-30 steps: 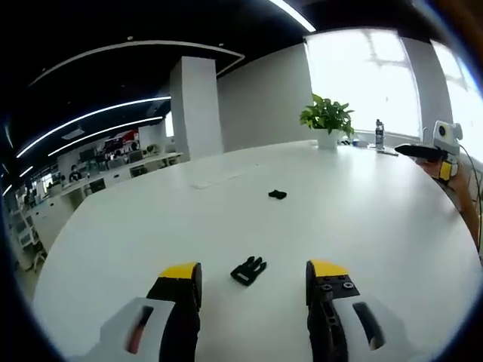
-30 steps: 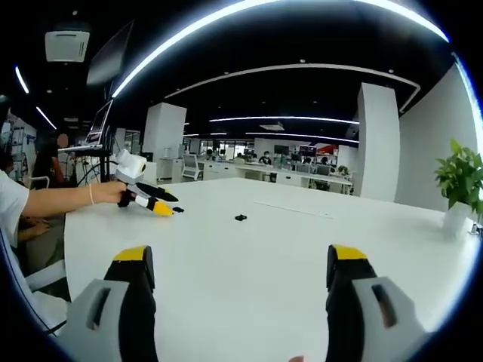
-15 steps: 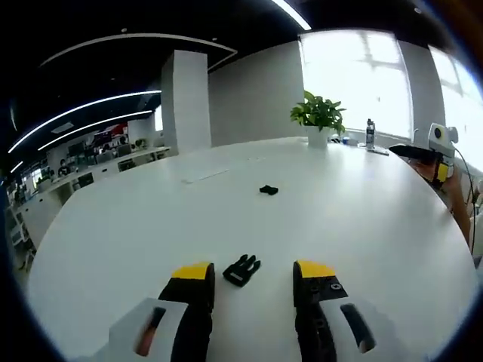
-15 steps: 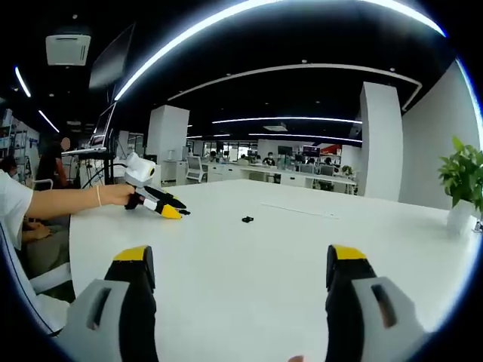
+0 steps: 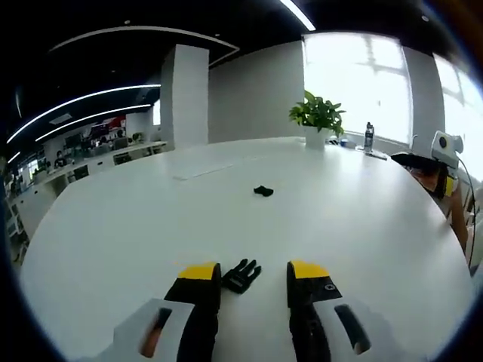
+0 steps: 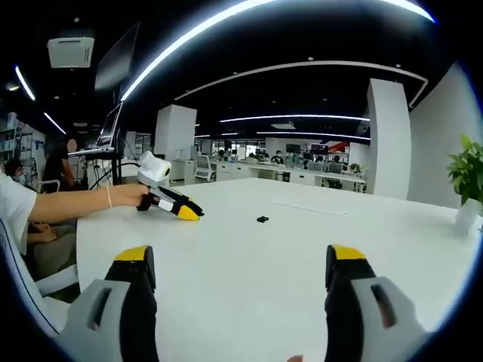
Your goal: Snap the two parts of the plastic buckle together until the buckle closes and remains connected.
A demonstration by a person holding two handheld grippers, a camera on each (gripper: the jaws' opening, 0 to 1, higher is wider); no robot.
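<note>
Straddling pronged buckle half (image 5: pixel 241 275): left hand-held gripper (image 5: pixel 253 273), jaws apart.

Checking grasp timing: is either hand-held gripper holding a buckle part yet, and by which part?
Nothing is held. The left hand-held gripper is open around the pronged buckle piece on the table; the right hand-held gripper is open.

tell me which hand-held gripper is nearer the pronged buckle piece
Left. The left hand-held gripper has the pronged buckle piece between its open jaws; the right hand-held gripper hangs far back.
</note>
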